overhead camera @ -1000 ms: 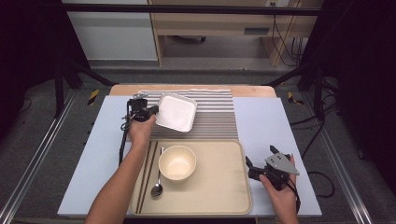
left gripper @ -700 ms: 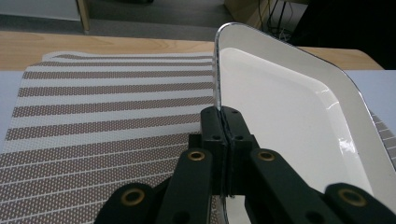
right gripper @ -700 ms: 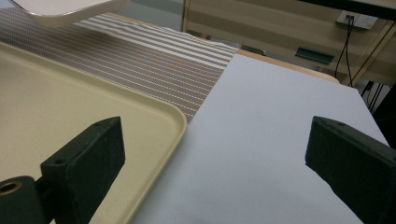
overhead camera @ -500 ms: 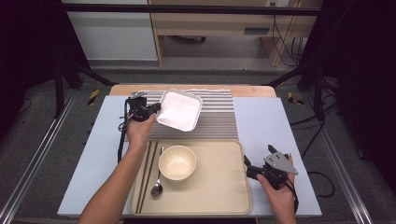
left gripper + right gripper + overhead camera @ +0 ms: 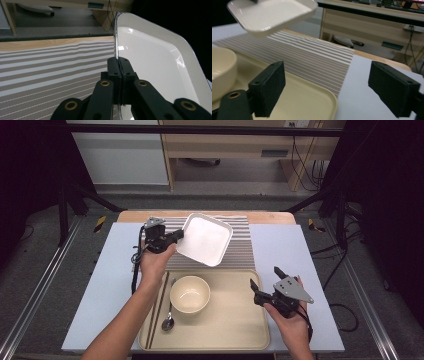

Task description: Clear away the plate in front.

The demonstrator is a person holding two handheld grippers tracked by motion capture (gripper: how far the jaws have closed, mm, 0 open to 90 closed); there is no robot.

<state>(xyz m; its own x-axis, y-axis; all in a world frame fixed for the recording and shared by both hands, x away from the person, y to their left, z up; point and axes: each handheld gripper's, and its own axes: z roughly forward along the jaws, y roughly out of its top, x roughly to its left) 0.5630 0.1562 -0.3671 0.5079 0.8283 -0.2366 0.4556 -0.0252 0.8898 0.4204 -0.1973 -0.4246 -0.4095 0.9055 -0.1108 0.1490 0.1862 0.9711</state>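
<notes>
Your left gripper [image 5: 176, 236] has its jaws clamped on the rim of the white square dish [image 5: 204, 239]. The left gripper view shows the two black jaws pressed together with the thin edge of the dish [image 5: 160, 60] pinched between them, the basin of the dish spreading out to the right of the jaws and beyond them. The dish hangs tilted, clear of the striped mat [image 5: 240, 250]; in the right gripper view it floats above the mat [image 5: 312, 53] with open air under it.

Striped mat runs off to the left of your left jaws [image 5: 50, 67], wooden table edge [image 5: 37, 44] beyond it.

Your right gripper [image 5: 265, 281] stands with jaws wide, nothing between them. They have just been closing a little, yet the gap is broad. Between and just below those jaws lies the corner of the beige tray [image 5: 312, 100]; past that corner, the mat, and to the right the pale blue table cover [image 5: 362, 100].

Left of your right jaws, on the tray, sits the cream bowl [image 5: 222, 70]. From above, the bowl [image 5: 189, 293] has a spoon [image 5: 168, 319] and chopsticks [image 5: 157, 307] lying beside it, near your left forearm.

Dish and right gripper are well apart.
</notes>
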